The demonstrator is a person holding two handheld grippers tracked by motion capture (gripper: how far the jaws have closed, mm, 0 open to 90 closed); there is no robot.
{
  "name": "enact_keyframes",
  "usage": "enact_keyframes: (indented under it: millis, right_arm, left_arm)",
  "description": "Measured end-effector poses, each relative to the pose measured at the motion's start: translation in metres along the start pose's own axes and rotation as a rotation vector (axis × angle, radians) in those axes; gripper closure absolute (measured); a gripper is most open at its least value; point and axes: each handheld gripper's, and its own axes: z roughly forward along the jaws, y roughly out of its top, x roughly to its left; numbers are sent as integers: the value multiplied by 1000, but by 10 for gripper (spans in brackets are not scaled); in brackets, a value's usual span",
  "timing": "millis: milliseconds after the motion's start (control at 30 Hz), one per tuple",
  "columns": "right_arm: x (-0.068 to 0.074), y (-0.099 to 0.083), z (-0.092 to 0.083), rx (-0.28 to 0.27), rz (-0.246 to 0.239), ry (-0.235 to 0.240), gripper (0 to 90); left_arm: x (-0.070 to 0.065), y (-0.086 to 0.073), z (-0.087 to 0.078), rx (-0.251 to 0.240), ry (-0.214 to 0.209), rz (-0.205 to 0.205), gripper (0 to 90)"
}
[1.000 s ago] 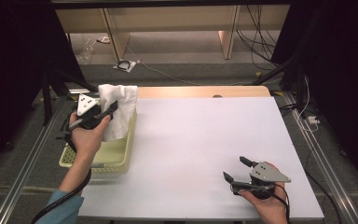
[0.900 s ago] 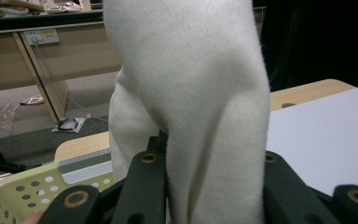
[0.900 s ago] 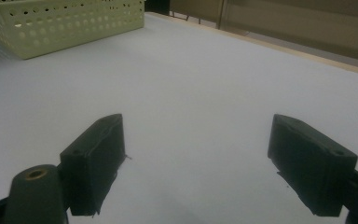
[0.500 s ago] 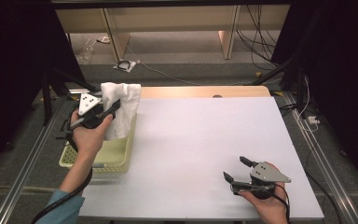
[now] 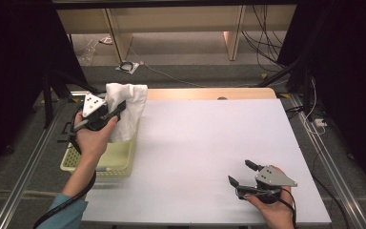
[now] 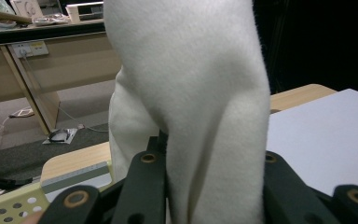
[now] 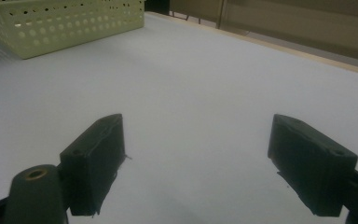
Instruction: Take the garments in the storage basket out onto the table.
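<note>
Left gripper view: white fluffy towel (image 6: pixel 191 93) hangs folded, pinched between jaws; right gripper (image 5: pixel 242 174) jaws wide apart, holding nothing.

Open right gripper (image 7: pixel 196 163) over white table (image 7: pixel 205 84), basket (image 7: pixel 60 23) beyond.

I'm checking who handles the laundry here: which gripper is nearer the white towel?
Left. The left gripper is clamped on the white towel, lifting it above the basket. The right gripper rests open on the table's opposite near corner, far from it.

A plain white towel (image 5: pixel 126 107) is seen above a pale yellow-green perforated basket (image 5: pixel 119 162) on a white tabletop (image 5: pixel 205 143).
</note>
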Motion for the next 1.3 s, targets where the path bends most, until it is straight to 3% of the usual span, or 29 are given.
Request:
enact_keyframes:
  millis: [1300]
  right_arm:
    - [0, 0, 0, -11, 4, 7, 197]
  left_arm:
    - [-28, 9, 7, -26, -63, 13, 743]
